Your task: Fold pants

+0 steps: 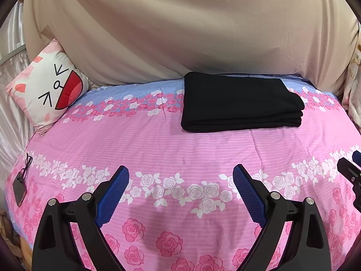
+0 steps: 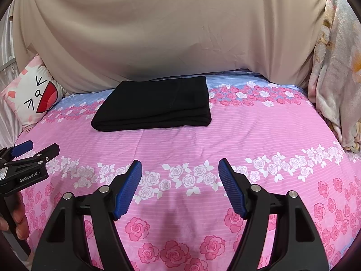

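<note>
- Looking down both wrist cameras, I take the folded black pants (image 1: 241,102) as my landmark: they lie in a neat rectangular stack on the pink rose-print bedspread (image 1: 180,149), near its far edge, just in front of the beige draped sheet (image 1: 180,27).
- My left gripper (image 1: 181,194) hovers on the near side of the pants, well apart from them, its blue-padded jaws spread wide with only bedspread between them.
- My right gripper (image 2: 180,188) also sits on the near side of the pants, jaws parted wide and gripping nothing.
- Left of the pants, a cartoon-face cushion (image 1: 48,92) leans at the bed's far corner.
- Nearer to me than that cushion, a small dark phone-like device with a cord (image 1: 19,189) lies at the bedspread's left edge.
- Right of the pants hangs a pale floral blanket (image 2: 336,67).
</note>
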`<state>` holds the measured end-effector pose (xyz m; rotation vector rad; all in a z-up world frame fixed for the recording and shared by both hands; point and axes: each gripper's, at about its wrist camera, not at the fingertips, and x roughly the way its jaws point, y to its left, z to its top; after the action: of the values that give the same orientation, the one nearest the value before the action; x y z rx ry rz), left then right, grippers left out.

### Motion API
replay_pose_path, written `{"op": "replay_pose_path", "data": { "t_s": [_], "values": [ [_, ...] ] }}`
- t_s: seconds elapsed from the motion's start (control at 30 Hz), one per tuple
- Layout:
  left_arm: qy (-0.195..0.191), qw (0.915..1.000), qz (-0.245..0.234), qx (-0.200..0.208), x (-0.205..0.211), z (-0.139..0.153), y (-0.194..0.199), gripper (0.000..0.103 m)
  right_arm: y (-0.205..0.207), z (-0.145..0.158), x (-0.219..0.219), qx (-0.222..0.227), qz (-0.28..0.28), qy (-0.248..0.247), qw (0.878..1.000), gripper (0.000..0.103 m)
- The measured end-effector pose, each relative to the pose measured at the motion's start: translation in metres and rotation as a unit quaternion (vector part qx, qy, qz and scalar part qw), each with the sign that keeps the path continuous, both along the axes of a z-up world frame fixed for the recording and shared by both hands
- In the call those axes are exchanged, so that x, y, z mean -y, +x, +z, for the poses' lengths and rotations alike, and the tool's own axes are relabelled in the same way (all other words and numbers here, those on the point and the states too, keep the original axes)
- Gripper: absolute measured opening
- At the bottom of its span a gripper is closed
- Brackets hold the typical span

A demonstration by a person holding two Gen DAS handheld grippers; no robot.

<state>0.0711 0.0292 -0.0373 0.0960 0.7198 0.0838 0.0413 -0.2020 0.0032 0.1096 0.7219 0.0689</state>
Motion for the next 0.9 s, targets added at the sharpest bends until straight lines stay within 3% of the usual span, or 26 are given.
{"op": "replay_pose_path", "data": {
  "t_s": [0.57, 0.73, 0.9],
  "values": [
    [0.004, 1.0000, -0.002, -0.006, 0.002, -0.003, 0.003, 0.091, 0.001, -0.004, 0.001, -0.006, 0.002, 0.003, 1.000, 0.068],
    [-0.027, 0.9993, -0.013, -0.022, -0.001, -0.008, 0.007, 0.091, 0.001, -0.005, 0.001, -0.007, 0.002, 0.003, 1.000, 0.068],
    [-0.021, 0.9995, -0.012, -0.019, -0.001, -0.010, 0.007, 0.091, 0.001, -0.007, 0.002, -0.009, -0.001, 0.004, 1.000, 0.068]
  ]
}}
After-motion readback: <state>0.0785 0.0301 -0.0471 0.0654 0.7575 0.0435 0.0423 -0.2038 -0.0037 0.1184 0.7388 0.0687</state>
